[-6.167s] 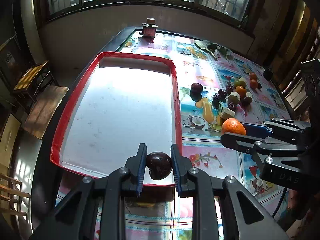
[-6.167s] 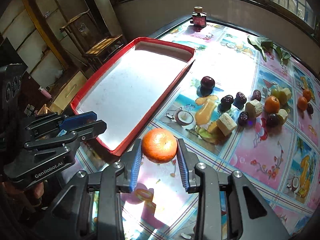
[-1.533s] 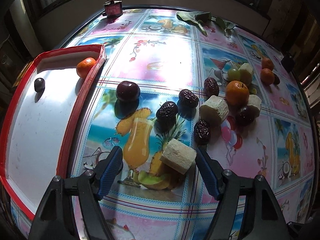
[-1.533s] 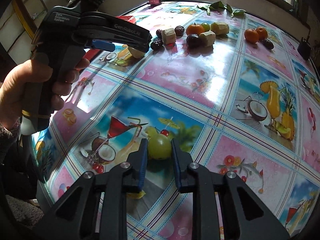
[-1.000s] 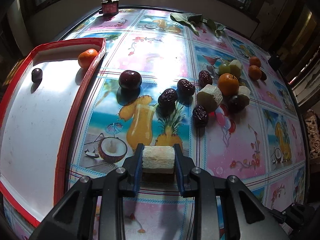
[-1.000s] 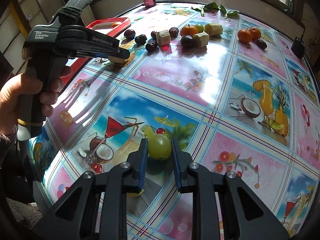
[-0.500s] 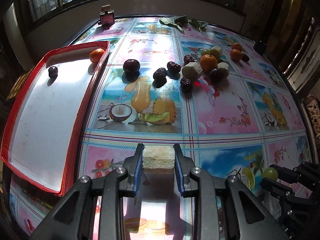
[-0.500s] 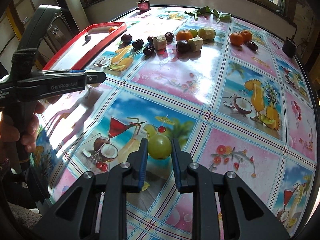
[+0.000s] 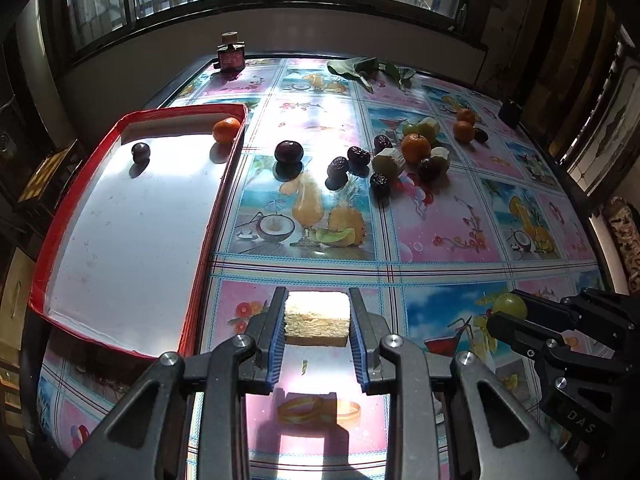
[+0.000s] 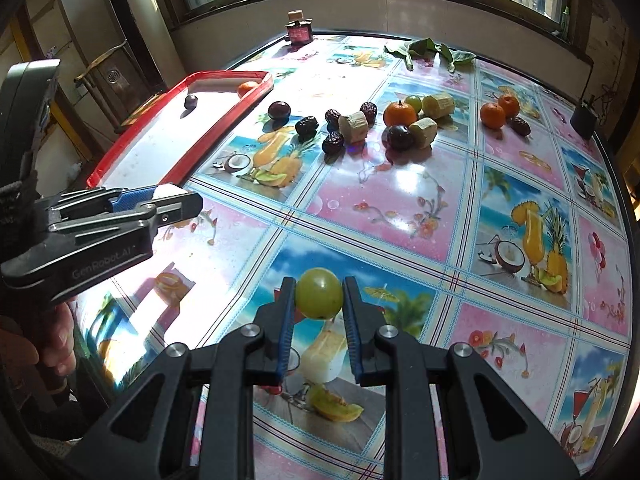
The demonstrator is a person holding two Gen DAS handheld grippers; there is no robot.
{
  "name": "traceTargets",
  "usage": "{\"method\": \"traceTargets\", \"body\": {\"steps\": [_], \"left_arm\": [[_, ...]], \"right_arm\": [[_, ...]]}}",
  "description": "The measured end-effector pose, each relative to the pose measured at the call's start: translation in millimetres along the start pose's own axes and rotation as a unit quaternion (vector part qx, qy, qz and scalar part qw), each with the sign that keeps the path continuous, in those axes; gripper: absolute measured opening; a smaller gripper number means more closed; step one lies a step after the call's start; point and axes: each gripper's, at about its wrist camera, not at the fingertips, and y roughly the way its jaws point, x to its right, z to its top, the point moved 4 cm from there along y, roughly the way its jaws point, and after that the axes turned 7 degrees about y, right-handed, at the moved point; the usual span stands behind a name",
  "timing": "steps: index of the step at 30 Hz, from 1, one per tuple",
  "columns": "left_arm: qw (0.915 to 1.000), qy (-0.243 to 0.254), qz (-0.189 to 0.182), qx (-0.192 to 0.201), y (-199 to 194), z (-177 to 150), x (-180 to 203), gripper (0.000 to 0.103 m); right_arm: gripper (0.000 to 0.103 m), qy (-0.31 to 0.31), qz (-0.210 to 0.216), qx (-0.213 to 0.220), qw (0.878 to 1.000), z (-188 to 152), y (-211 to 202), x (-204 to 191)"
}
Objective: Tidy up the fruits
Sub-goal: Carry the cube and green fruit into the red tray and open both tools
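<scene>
My left gripper [image 9: 317, 316] is shut on a pale sugarcane chunk [image 9: 316, 318] and holds it above the table's near edge, just right of the red tray [image 9: 60, 224]. The tray holds a dark plum [image 9: 141, 151] and an orange [image 9: 226, 129] at its far end. My right gripper [image 10: 319, 300] is shut on a green grape [image 10: 319, 294] above the table; it also shows in the left wrist view [image 9: 516, 312]. The left gripper shows at the left of the right wrist view [image 10: 160, 202]. A cluster of fruits [image 9: 404, 152] lies mid-table.
A dark plum [image 9: 289, 151] and several dates [image 9: 339, 166] lie right of the tray. Two oranges [image 9: 464, 124] sit further right. A small red bottle [image 9: 231, 55] and green leaves [image 9: 360, 68] stand at the far edge. A dark object [image 10: 584, 118] is at the right.
My left gripper closed on the sugarcane chunk, lifted it and drew back towards the table's near edge. My right gripper kept the green grape and rose slightly.
</scene>
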Motion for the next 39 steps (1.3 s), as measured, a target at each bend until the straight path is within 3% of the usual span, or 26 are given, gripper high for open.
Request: {"method": "traceTargets", "body": {"steps": [20, 30, 39], "left_arm": [[0.9960, -0.051, 0.069, 0.025, -25, 28, -109, 0.028], [0.9911, -0.082, 0.105, 0.008, -3, 39, -169, 0.028], [0.9886, -0.101, 0.112, -0.012, 35, 50, -204, 0.028]], "right_arm": [[0.025, -0.059, 0.038, 0.037, 0.997, 95, 26, -112], [0.025, -0.076, 0.026, 0.040, 0.996, 136, 62, -150], [0.025, -0.045, 0.054, 0.011, 0.997, 168, 117, -165]]}}
